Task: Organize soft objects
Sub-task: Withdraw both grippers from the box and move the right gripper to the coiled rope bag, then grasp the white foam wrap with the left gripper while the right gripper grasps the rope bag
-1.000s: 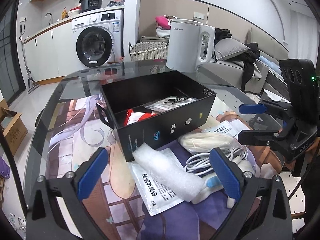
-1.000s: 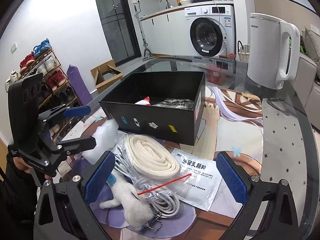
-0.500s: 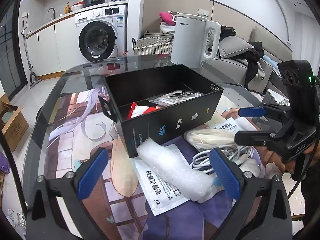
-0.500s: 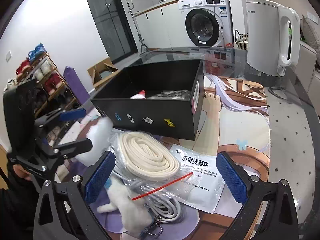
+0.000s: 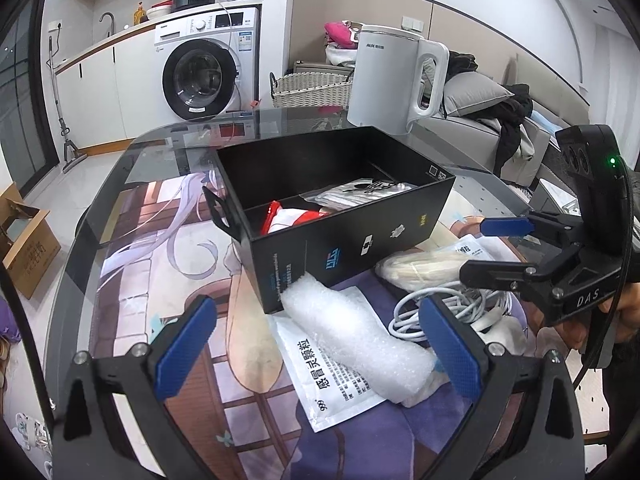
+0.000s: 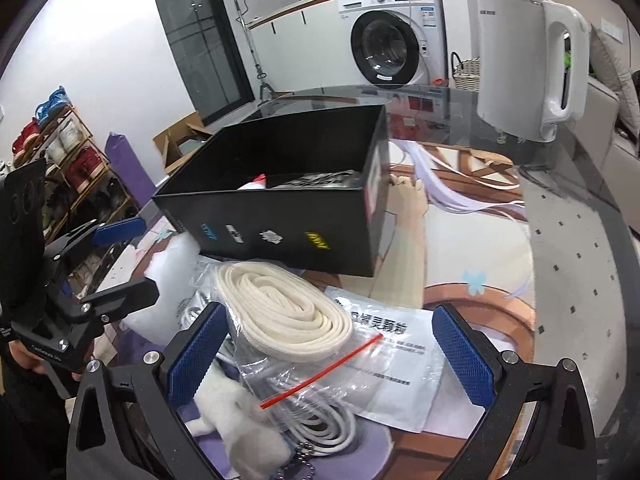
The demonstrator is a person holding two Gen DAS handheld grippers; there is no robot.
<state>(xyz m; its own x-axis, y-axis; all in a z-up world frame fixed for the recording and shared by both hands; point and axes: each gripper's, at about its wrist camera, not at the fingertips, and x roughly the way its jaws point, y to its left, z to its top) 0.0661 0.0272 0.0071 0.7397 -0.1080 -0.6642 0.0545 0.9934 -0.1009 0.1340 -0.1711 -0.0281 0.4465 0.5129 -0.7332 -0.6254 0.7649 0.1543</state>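
Moved: both grippers have closed in on the pile since a second ago; black box and soft items now loom larger in both wrist views, items themselves unshifted.
Table (image 5: 132, 184): round glass top over an anime-print mat, carries everything below.
Kettle (image 5: 394, 80): white, upright, behind the box on the far side of the table.
Black box (image 5: 344, 236): open top, divider inside; a red-and-white packet (image 5: 290, 216) in one compartment, a silvery packet (image 5: 360, 192) in the other.
Bubble wrap roll (image 5: 352, 336): lies diagonally, one end touching the box's front wall, resting on a white sachet (image 5: 324, 380).
Cream rope coil (image 6: 280, 312): inside a clear zip bag with a red seal strip, just in front of the box.
White cable (image 6: 324, 432): coiled, under the rope bag.
Second sachet (image 6: 400, 360): white, printed, partly under the zip bag.
Plush toy (image 6: 244, 416): white, nearest the right wrist camera, bead chain beside it.
Left gripper (image 5: 320, 356): jaws spread wide, nothing between them, straddling the bubble wrap from above; contact not seen.
Right gripper (image 6: 328, 348): jaws spread wide, holding nothing, hovering over the rope bag; left pad just beside the coil.
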